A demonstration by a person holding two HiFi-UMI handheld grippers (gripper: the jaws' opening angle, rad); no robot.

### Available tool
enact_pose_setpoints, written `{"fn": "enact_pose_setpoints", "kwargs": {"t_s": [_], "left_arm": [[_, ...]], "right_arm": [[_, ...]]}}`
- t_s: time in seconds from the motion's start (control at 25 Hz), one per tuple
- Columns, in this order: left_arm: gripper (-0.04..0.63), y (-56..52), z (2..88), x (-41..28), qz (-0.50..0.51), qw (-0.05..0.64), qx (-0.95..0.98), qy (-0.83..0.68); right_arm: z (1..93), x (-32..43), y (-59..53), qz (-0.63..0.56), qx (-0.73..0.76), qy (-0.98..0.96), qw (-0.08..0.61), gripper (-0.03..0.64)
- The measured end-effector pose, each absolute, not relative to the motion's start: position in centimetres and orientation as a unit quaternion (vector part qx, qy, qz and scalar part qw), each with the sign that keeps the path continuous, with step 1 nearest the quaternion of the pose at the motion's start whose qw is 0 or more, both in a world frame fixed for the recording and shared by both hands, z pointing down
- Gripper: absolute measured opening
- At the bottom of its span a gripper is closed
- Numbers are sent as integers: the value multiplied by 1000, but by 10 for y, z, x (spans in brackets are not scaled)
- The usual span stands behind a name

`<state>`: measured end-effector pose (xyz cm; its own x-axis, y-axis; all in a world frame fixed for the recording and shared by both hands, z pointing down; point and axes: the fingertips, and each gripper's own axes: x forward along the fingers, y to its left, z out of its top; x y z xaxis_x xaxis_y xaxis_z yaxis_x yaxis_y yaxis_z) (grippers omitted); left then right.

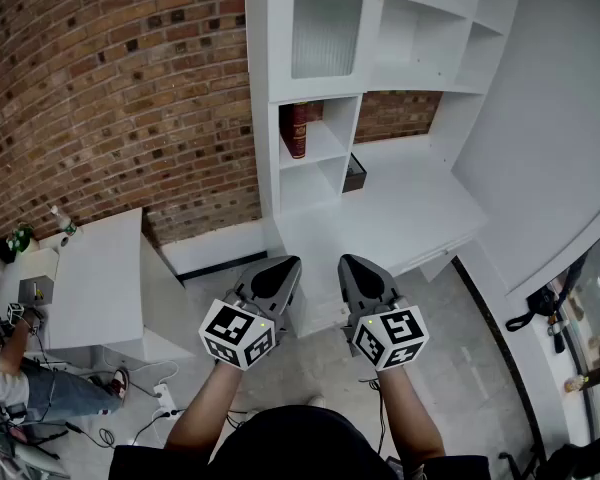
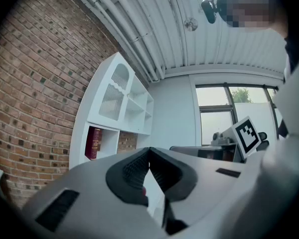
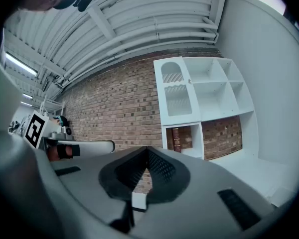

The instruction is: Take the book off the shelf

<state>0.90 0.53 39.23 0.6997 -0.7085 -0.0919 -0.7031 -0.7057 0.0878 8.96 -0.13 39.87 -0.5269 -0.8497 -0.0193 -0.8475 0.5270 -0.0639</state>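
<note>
The dark red book (image 1: 297, 128) stands upright on the white shelf unit (image 1: 265, 88), in the open cubby directly under the unit's ribbed-glass door, pressed against that cubby's left wall with its gilt-banded spine facing out. Both grippers hang well in front of the shelf unit, side by side and pointing level toward it, over the floor just short of the white desktop (image 1: 400, 218) that runs out from the unit's base. The left gripper (image 1: 283, 265) has its jaws brought together at the tips with nothing between them (its own camera shows the two ribbed pads meeting in a point, only pale background showing past them), and the book (image 2: 93, 142) appears far beyond it in the unit's lower left cubby. The right gripper (image 1: 353, 263) is likewise closed tip to tip and holds nothing; in the right gripper view the book (image 3: 176, 139) sits in the same cubby, well beyond the jaws. A small dark box (image 1: 355, 173) rests on the desktop just right of the unit's lowest cubby, one level below the book. A red brick wall (image 1: 110, 88) runs behind the shelf unit and off to its left.
</note>
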Motion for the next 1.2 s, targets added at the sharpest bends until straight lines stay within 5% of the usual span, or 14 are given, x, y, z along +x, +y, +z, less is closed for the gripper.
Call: {"fn": "enact_pose_setpoints", "kwargs": {"t_s": [1.2], "left_arm": [[17, -24, 411, 49, -43, 40, 900, -432]], "right_arm": [[416, 138, -43, -50, -444, 894, 42, 18]]}}
